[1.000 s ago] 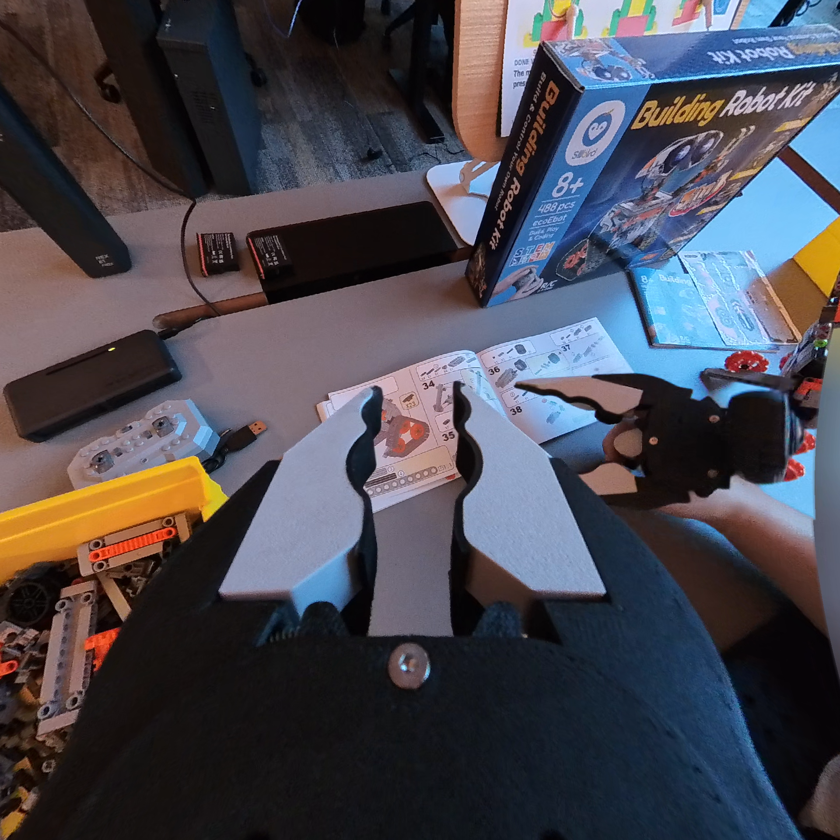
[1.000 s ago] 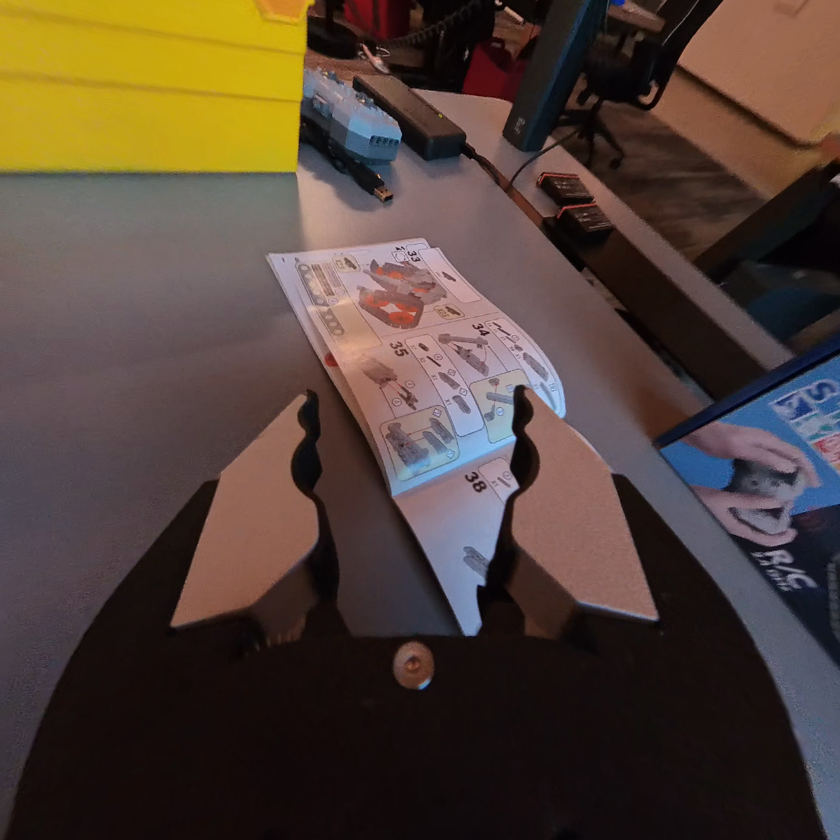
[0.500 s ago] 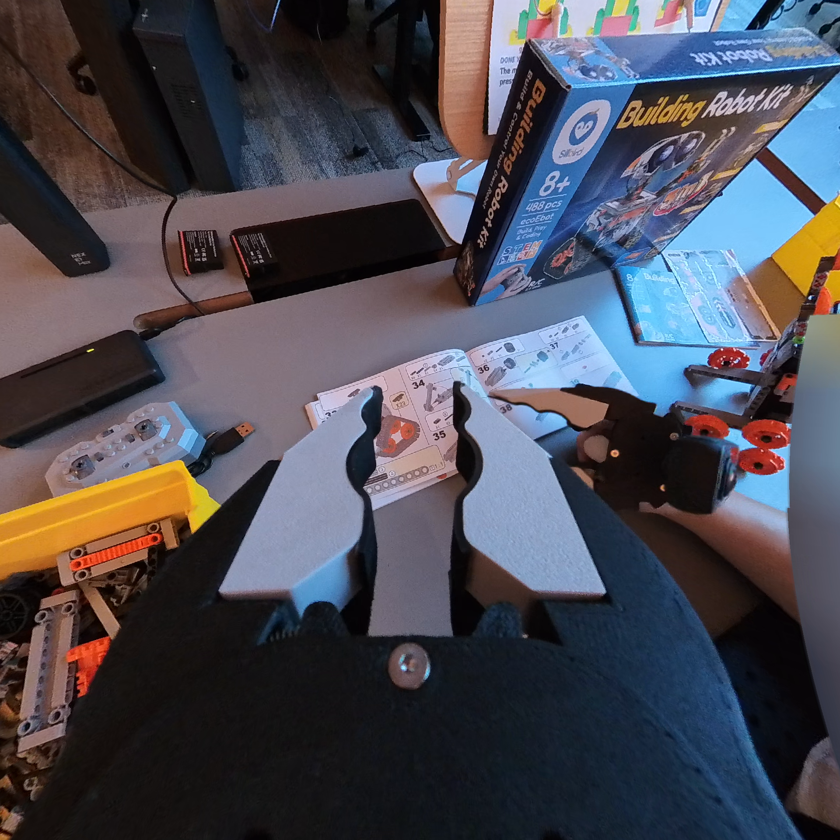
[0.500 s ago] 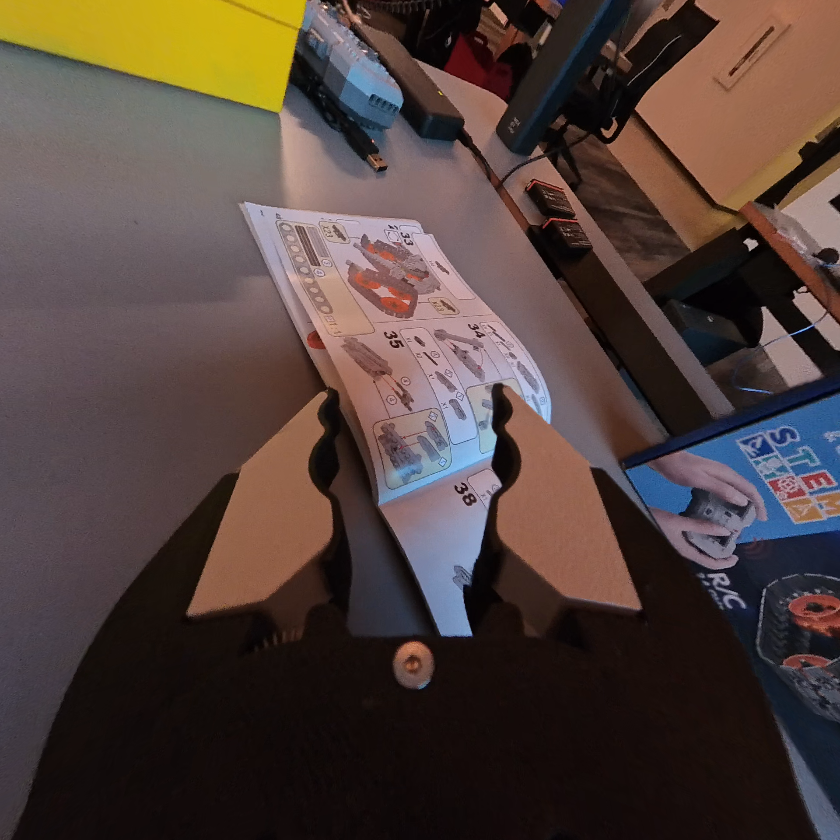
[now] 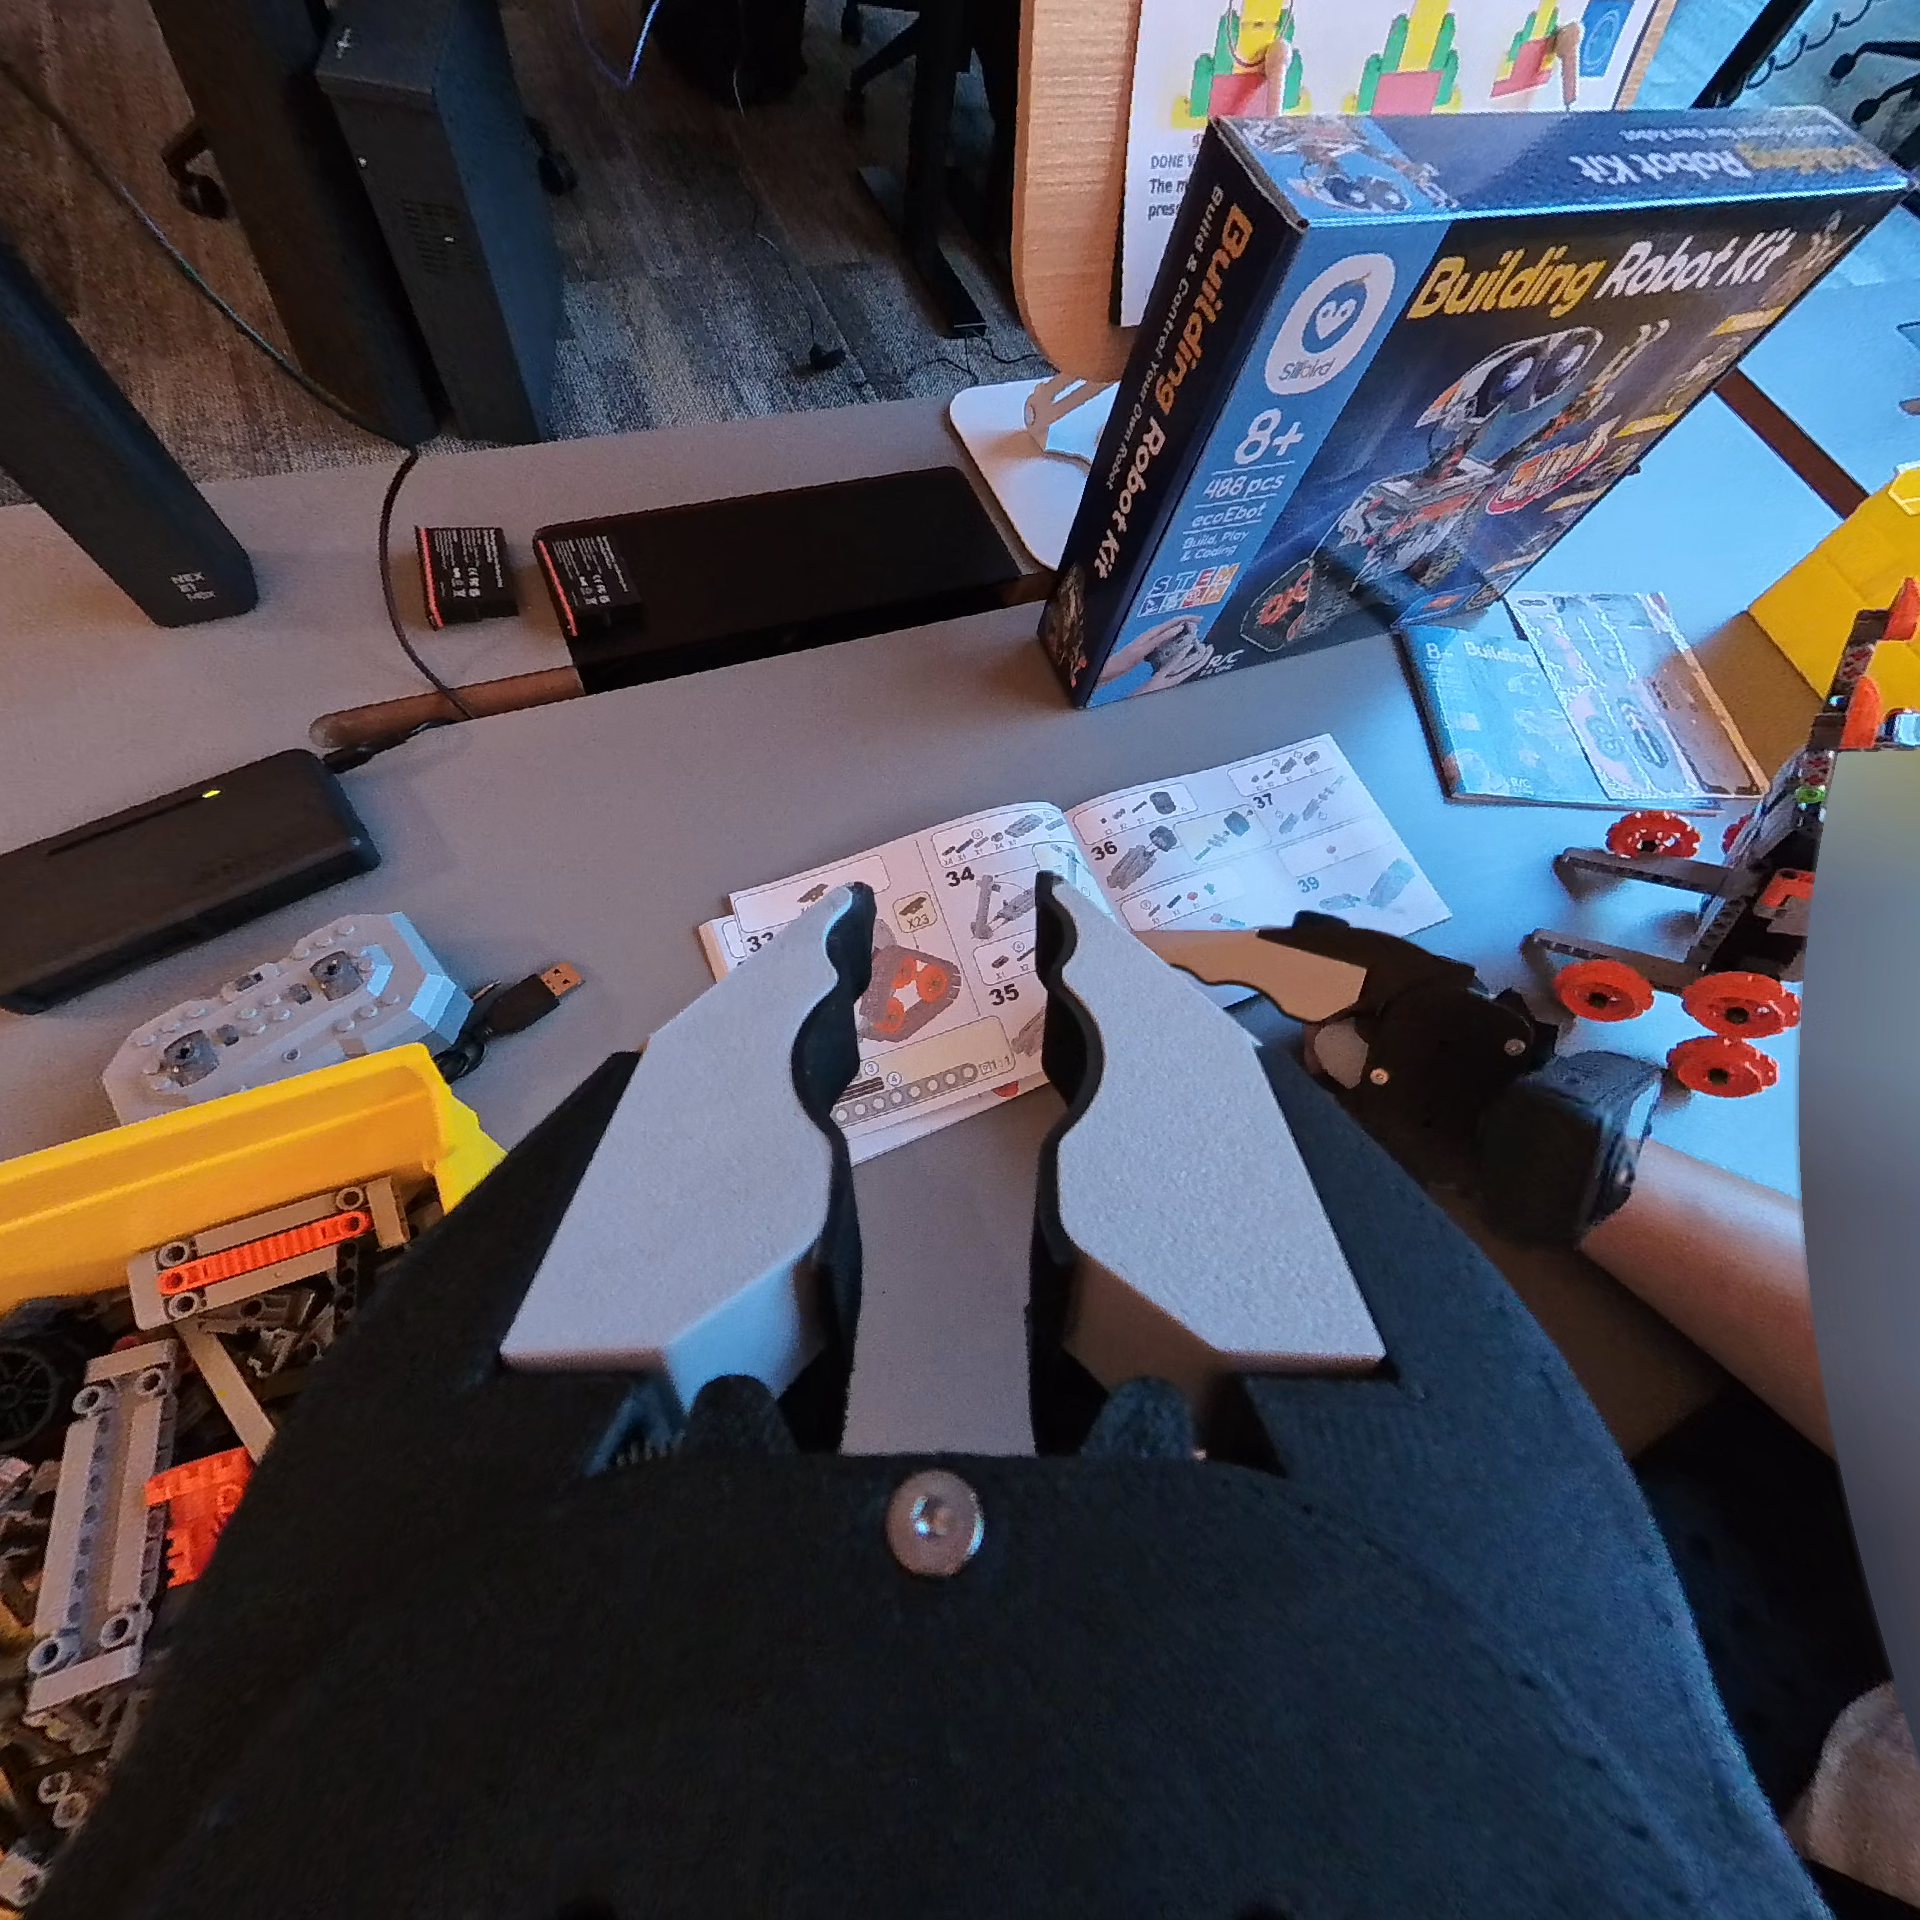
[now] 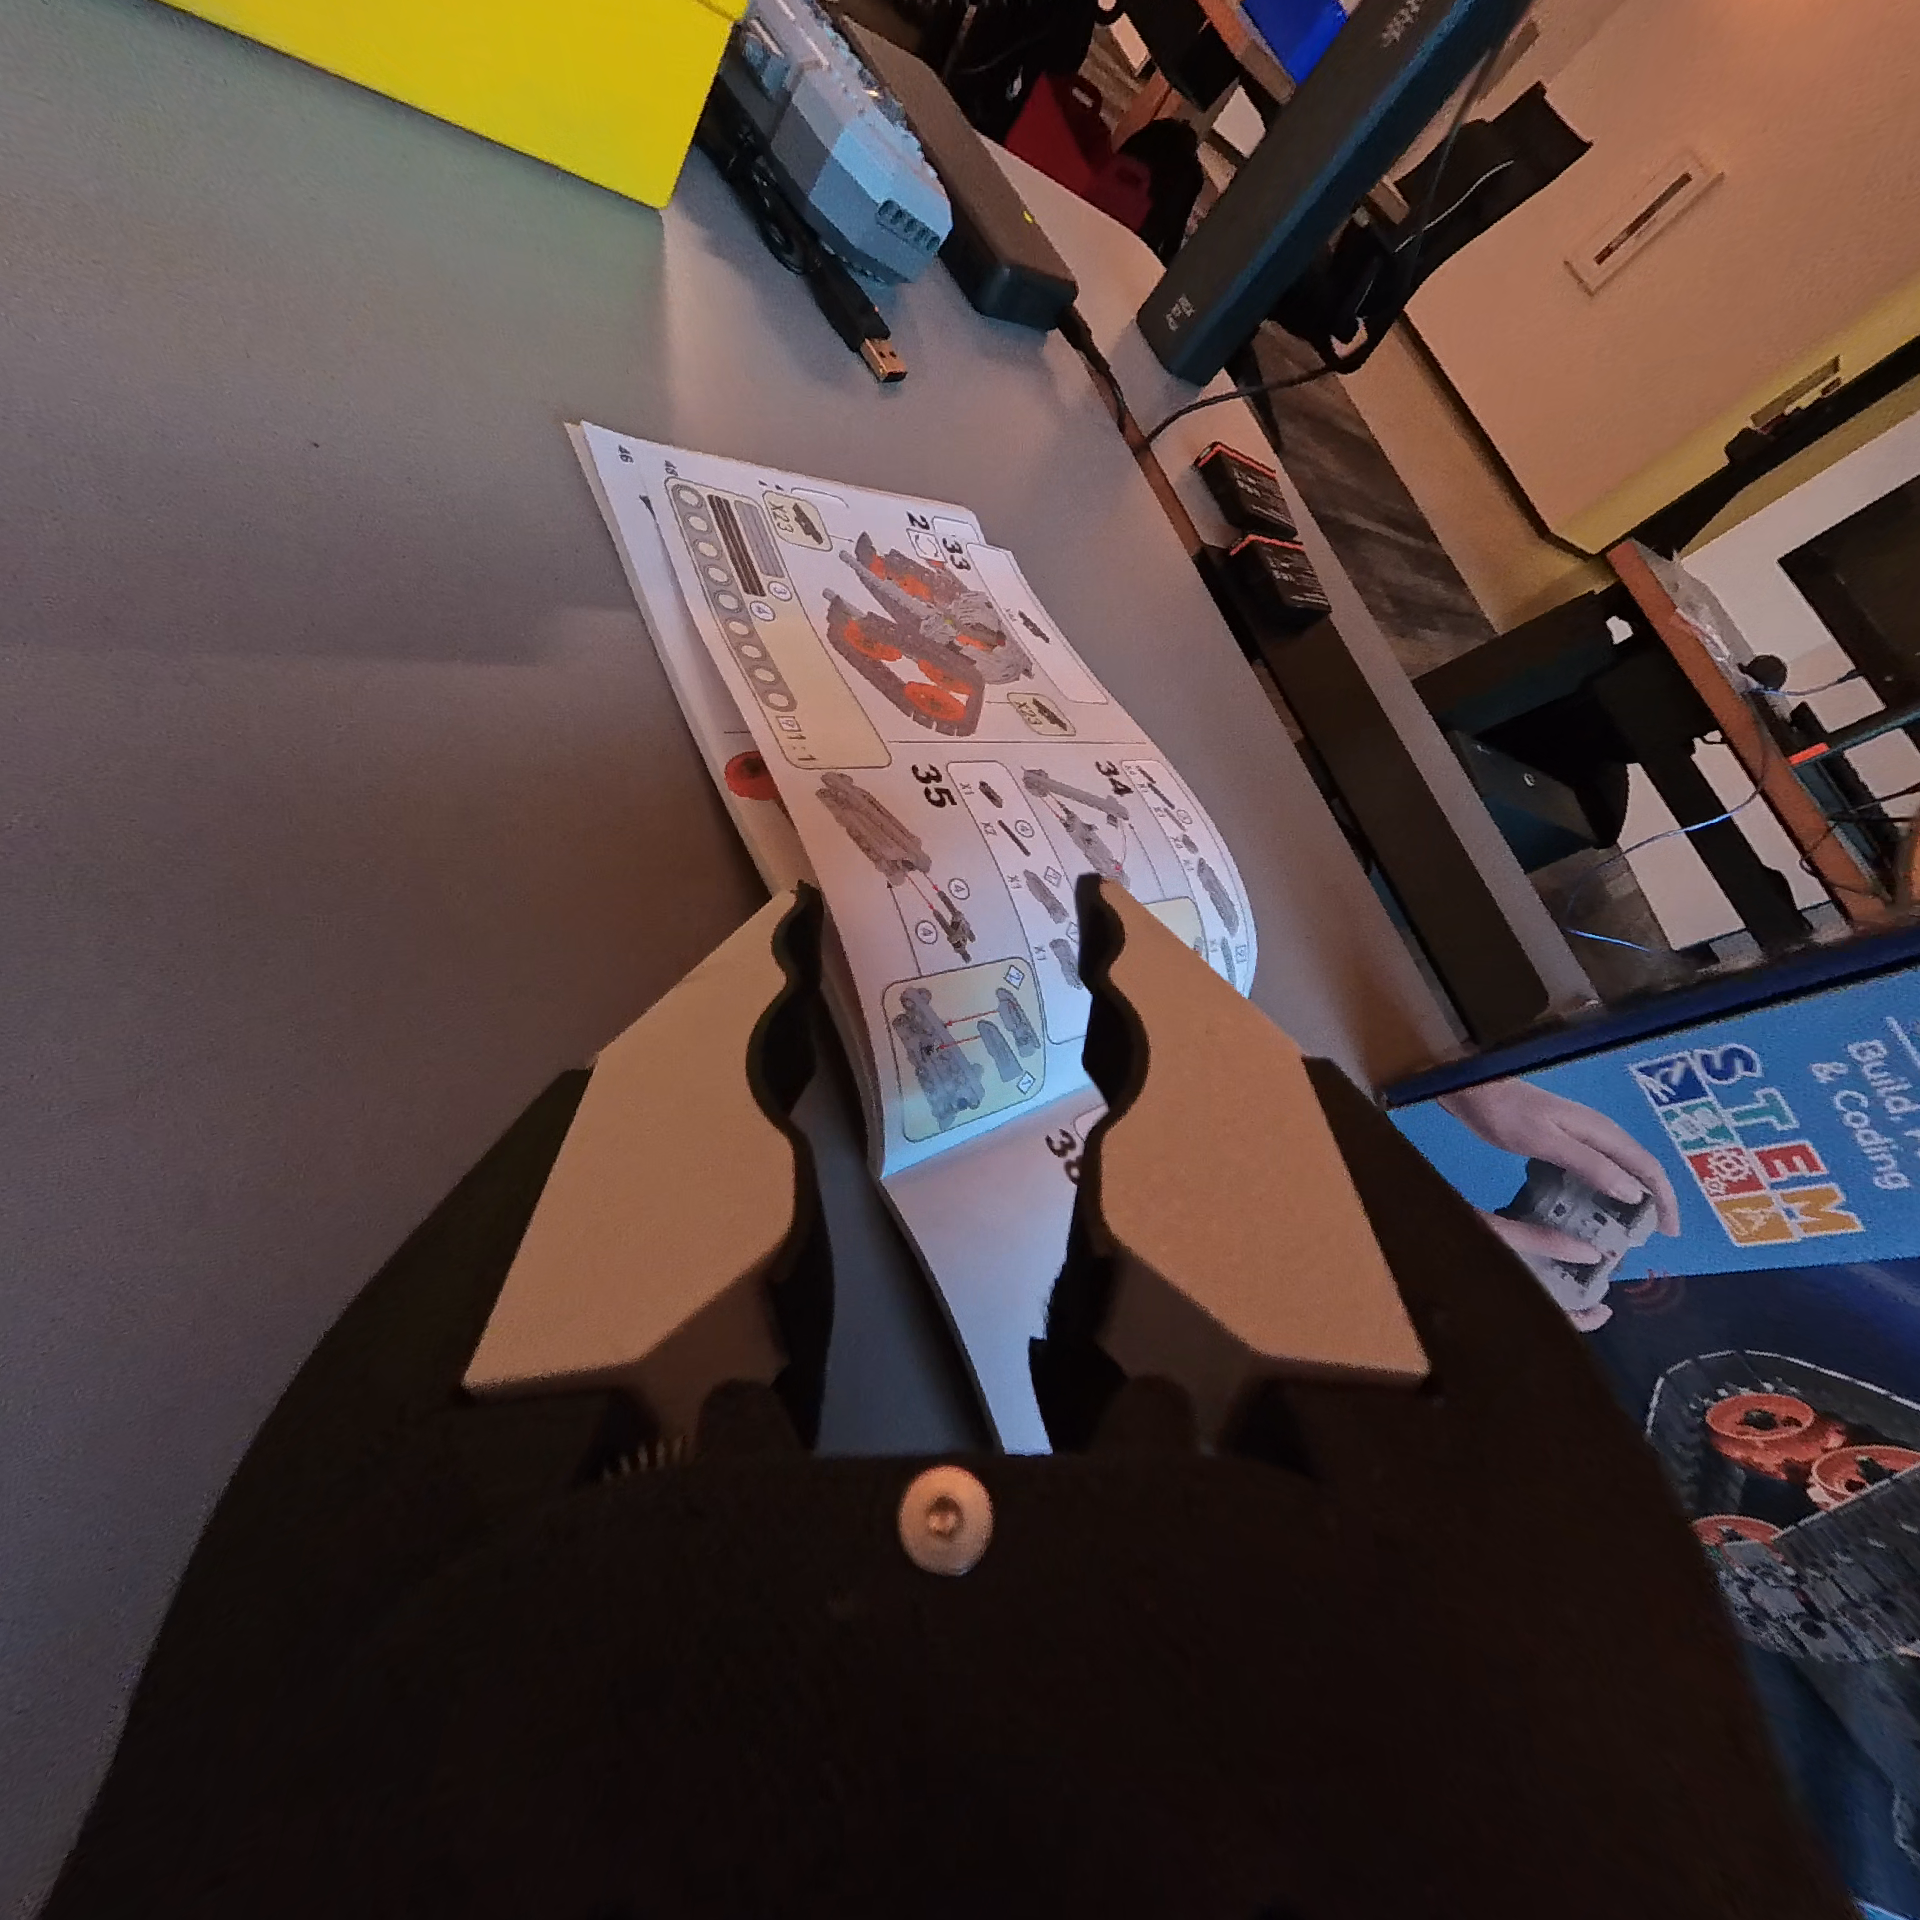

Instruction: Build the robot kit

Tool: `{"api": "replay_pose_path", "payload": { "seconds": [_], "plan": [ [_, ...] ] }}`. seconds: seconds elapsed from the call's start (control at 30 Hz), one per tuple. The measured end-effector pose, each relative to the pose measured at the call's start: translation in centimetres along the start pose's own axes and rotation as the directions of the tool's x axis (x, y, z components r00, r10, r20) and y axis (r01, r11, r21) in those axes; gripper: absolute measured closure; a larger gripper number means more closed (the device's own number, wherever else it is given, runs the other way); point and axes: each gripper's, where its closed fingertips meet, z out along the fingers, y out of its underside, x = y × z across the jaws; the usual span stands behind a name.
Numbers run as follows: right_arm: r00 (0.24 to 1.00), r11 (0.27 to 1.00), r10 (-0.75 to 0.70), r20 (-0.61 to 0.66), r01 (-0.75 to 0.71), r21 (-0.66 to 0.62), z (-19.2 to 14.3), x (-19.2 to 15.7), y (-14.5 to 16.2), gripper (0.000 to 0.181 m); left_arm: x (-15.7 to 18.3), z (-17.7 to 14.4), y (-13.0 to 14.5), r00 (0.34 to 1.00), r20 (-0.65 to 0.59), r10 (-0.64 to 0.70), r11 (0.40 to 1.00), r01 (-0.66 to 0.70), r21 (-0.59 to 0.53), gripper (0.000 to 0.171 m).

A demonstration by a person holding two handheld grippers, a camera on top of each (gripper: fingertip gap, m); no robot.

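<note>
My left tool [image 5: 945, 914] hangs above the grey surface [image 5: 644, 821], its fingers parted by a narrow gap and gripping nothing, tips over the open instruction booklet [image 5: 1049, 935]; beside it on my left sits the yellow bin [image 5: 218, 1164] of loose building pieces; my right tool [image 6: 940, 894] lies low, tilted nearly flat along the surface, fingers partly open with a curled page of the booklet rising between them, and I cannot tell whether either finger touches the paper; from the left view that tool shows at the booklet's right edge, my forearm [image 5: 1704, 1299] behind it; nothing is lifted; a half-built model with orange wheels [image 5: 1714, 966] stands further right; beyond stand the grey controller [image 5: 291, 997], a USB plug [image 5: 551, 987] and the blue kit box [image 5: 1455, 374].
</note>
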Motion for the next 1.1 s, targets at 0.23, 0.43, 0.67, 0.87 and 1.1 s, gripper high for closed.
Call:
{"api": "replay_pose_path", "payload": {
  "seconds": [0.23, 0.43, 0.67, 0.87, 1.1],
  "plan": [
    [0.999, 0.999, -0.049, -0.009, 0.049, -0.007, 0.22, -0.35, -0.25, 0.136, 0.11, 0.02, 0.01, 1.0, -0.002, 0.001, 1.0, -0.001, -0.002, 0.142],
    [0.997, 0.997, -0.08, -0.011, 0.08, -0.013, 0.44, -0.65, -0.34, 0.14, 0.13, 0.03, 0.0, 1.0, -0.005, -0.001, 1.0, 0.001, -0.001, 0.142],
    [0.995, 0.995, -0.097, -0.013, 0.097, -0.018, 0.52, -0.81, -0.38, 0.144, 0.26, 0.05, 0.05, 1.0, -0.006, 0.002, 1.0, -0.002, -0.005, 0.142],
    [0.994, 0.994, -0.105, -0.011, 0.105, -0.017, 0.5, -0.92, -0.4, 0.148, 0.26, 0.08, 0.07, 1.0, -0.008, 0.001, 1.0, -0.001, -0.006, 0.142],
    [0.993, 0.993, -0.115, -0.009, 0.115, -0.014, 0.46, -1.04, -0.48, 0.153, 0.3, 0.14, 0.12, 1.0, -0.009, 0.002, 1.0, -0.002, -0.01, 0.142]
  ]
}}
